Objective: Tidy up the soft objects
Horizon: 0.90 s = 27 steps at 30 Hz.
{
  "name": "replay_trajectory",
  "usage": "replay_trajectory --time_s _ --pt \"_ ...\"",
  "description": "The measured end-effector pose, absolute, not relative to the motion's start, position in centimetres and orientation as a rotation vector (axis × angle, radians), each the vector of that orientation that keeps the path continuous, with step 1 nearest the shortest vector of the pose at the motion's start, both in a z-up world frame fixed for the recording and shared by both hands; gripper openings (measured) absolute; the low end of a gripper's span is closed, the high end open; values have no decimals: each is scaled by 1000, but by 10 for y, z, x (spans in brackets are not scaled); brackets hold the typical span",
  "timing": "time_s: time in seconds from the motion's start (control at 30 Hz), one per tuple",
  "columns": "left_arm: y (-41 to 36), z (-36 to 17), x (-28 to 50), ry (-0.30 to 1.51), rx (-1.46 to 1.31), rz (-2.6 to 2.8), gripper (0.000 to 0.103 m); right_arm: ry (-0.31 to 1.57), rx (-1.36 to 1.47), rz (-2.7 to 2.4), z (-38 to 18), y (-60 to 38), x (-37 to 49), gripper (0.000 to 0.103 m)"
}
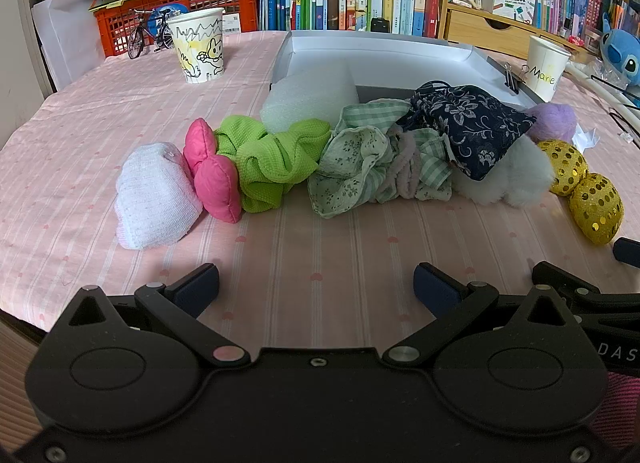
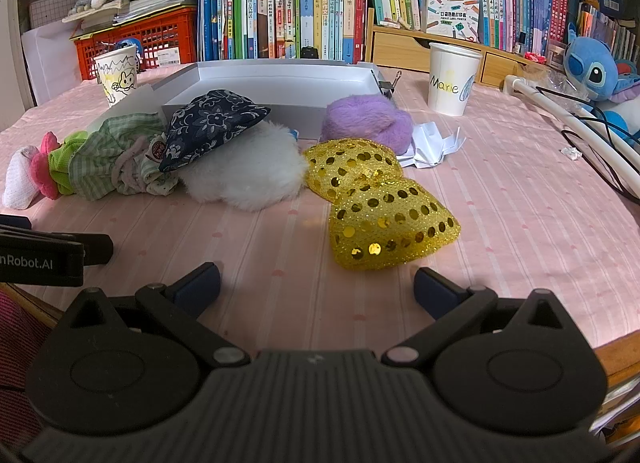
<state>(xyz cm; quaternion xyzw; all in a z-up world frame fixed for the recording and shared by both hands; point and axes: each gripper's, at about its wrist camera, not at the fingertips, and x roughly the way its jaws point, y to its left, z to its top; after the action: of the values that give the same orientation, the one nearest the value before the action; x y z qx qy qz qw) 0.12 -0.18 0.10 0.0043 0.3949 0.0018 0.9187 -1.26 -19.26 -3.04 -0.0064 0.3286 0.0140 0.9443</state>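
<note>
both my grippers, left (image 1: 316,283) and right (image 2: 316,283), gape empty; gold hearts (image 2: 384,223) centre frame overlap, pinch one and the other may drag off

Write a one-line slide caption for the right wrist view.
Open right gripper hovers over the pink tablecloth, facing a gold sequined bow in a row of soft items before a grey tray.
</note>
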Motion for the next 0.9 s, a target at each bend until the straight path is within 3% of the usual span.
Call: replay_trajectory --time_s 0.9 --pt "-2 1 1 811 10 4 103 670 -13 28 -30 -192 -13 103"
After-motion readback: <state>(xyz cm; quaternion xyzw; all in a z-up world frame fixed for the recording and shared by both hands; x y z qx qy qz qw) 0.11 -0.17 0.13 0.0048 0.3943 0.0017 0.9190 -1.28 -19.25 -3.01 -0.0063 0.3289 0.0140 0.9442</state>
